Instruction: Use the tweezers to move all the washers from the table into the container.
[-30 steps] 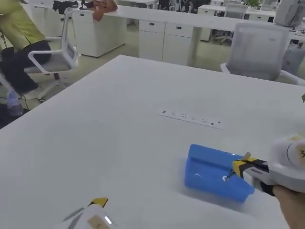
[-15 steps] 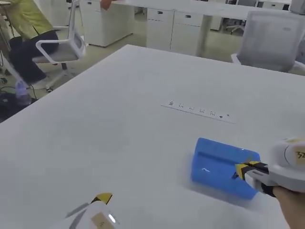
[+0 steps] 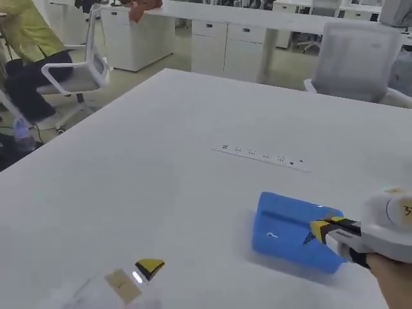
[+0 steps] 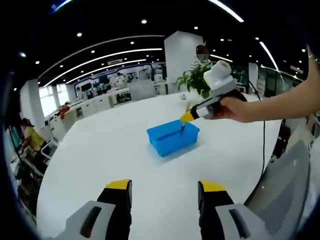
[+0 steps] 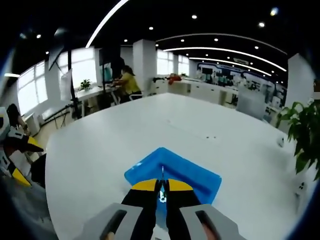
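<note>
Across the white table, a blue container is sitting toward the person's right. Left gripper is hovering over bare tabletop well apart from it, jaws spread. Right gripper is reaching over the container, jaws pressing together on thin tweezers, whose tips are pointing down inside it. A pale speck is lying on the container floor, too small to name.

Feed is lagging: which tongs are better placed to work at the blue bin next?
Right: right tongs hold the tweezers over the bin; left tongs are open, well short of it.
</note>
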### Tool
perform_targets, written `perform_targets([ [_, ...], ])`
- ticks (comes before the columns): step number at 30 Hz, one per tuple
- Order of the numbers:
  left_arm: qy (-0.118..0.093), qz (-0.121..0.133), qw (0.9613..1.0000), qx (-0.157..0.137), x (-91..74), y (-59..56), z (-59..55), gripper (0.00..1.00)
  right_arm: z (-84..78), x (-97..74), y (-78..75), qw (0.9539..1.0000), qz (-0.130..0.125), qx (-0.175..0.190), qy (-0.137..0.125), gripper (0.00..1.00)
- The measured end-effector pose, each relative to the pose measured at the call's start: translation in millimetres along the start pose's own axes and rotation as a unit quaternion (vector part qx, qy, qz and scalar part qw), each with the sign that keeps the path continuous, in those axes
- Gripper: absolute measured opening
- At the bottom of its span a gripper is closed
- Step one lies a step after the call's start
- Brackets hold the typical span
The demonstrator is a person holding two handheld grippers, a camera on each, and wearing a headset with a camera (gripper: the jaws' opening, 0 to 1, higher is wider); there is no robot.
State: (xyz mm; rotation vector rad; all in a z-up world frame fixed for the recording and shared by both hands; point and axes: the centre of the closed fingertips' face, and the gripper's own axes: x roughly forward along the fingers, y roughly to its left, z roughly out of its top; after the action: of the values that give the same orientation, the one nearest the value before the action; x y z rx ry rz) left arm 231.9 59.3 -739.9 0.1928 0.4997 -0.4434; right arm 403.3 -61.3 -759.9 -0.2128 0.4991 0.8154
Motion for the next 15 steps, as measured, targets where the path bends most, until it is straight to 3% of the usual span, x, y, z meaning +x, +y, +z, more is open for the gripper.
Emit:
perform_targets([
  [2, -0.016, -0.017, 0.9997, 0.013, -1.3, -0.5, 19.7, 0.42, 4.2, -8.9, 12.7, 0.9991, 0.03, -0.03, 0.0, 0.02],
  [3, -0.033, -0.035, 0.9987, 0.018, -1.8, -4.3, 32.9, 0.37, 3.3, -14.6, 20.4, 0.9981, 0.045, -0.041, 0.009, 0.02],
  [5, -0.044, -0.068, 0.9966, 0.013, -2.3, -12.2, 47.8, 0.31, 5.5, -21.2, 26.6, 0.9967, 0.06, -0.055, 0.005, 0.02],
  [7, -0.05, -0.117, 0.9919, 0.006, -1.4, -24.0, 63.4, 0.26, 3.3, -30.4, 37.4, 0.9937, 0.092, -0.062, 0.011, 0.02],
  [8, -0.049, -0.146, 0.9879, 0.02, -0.5, -31.4, 70.5, 0.23, 1.5, -35.4, 43.7, 0.9916, 0.11, -0.066, 0.013, 0.02],
  [9, -0.049, -0.161, 0.9852, 0.033, -0.6, -35.5, 74.9, 0.15, -2.8, -39.4, 49.7, 0.9888, 0.129, -0.069, 0.025, 0.02],
  [10, -0.067, -0.162, 0.9834, 0.045, 2.1, -36.7, 85.3, 0.09, -7.2, -45.5, 55.6, 0.986, 0.144, -0.076, 0.039, 0.02],
  [11, -0.07, -0.174, 0.9811, 0.047, 3.5, -40.7, 88.9, 0.06, -6.3, -48.9, 58.5, 0.9849, 0.148, -0.083, 0.034, 0.02],
  [15, -0.061, -0.25, 0.9657, 0.036, 5.6, -65.2, 96.3, 0.14, -10.0, -69.6, 83.8, 0.9741, 0.207, -0.079, 0.045, 0.02],
])
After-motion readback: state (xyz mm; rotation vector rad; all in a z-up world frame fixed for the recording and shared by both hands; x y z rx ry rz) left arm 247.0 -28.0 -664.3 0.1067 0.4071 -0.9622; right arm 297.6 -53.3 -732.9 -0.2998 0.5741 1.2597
